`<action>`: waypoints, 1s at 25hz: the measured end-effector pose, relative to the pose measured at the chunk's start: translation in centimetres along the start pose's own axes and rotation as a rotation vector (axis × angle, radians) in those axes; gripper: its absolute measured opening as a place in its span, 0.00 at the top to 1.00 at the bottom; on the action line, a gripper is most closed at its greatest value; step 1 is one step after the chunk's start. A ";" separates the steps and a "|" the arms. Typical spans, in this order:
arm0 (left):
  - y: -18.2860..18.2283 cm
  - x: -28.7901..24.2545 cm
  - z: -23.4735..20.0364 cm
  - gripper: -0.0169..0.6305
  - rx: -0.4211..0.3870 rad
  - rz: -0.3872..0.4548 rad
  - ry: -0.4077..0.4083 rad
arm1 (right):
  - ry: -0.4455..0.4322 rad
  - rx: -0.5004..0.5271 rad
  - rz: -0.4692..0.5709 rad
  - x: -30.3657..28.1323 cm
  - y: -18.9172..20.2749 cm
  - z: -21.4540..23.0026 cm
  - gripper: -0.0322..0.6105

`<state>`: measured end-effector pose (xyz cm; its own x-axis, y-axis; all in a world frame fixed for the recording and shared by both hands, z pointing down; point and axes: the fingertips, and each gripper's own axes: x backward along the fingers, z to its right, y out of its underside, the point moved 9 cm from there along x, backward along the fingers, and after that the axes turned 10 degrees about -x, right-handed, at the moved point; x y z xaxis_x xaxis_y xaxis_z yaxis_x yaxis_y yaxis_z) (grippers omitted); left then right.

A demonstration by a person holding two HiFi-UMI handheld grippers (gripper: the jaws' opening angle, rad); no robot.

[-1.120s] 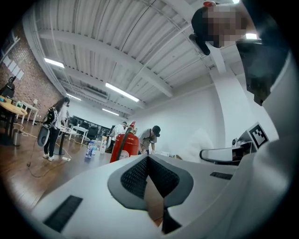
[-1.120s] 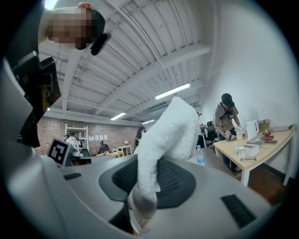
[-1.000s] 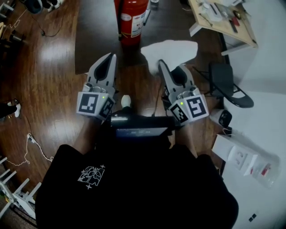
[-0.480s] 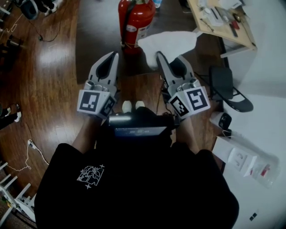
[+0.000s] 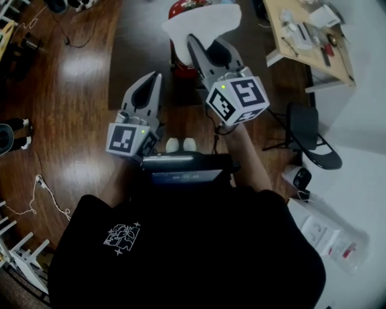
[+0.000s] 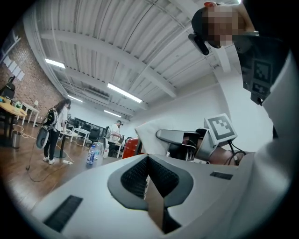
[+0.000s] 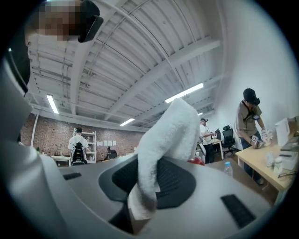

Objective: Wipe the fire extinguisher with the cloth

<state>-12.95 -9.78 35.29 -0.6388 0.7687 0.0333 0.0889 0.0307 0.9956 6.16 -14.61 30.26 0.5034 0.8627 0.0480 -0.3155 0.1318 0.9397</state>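
Observation:
The red fire extinguisher (image 5: 179, 8) stands on the floor at the top of the head view, mostly covered by a white cloth (image 5: 202, 21). My right gripper (image 5: 192, 41) is shut on that cloth and holds it up against the extinguisher's top. The cloth (image 7: 168, 135) rises from between the jaws in the right gripper view, with a sliver of the red extinguisher (image 7: 196, 160) behind it. My left gripper (image 5: 156, 76) hangs lower and to the left, shut on nothing, short of the extinguisher (image 6: 131, 145).
A dark rug (image 5: 129, 54) lies under the extinguisher on the wooden floor. A cluttered desk (image 5: 307, 36) and a black chair (image 5: 310, 130) stand to the right. Cables (image 5: 42, 193) trail at the left. People stand far off, and a water bottle (image 6: 91, 153) sits on the floor.
My right gripper has moved up and forward with the cloth, from beside the extinguisher to over its top. The left gripper has barely moved.

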 end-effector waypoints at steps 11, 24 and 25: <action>-0.1 -0.4 -1.0 0.97 -0.014 -0.015 -0.042 | 0.028 -0.007 -0.088 -3.7 4.4 0.0 0.77; -0.3 -1.1 -2.0 0.97 -0.030 -0.022 -0.053 | 0.040 -0.010 -0.486 -3.7 18.9 4.9 0.78; -0.3 -1.0 -2.1 0.97 -0.028 -0.017 -0.053 | 0.018 -0.003 -0.445 -3.2 17.3 4.0 0.78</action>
<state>-13.90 -11.91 35.12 -0.5984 0.8011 0.0125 0.0563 0.0265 0.9981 2.35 -17.07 47.70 0.5764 0.7299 -0.3673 -0.0737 0.4941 0.8662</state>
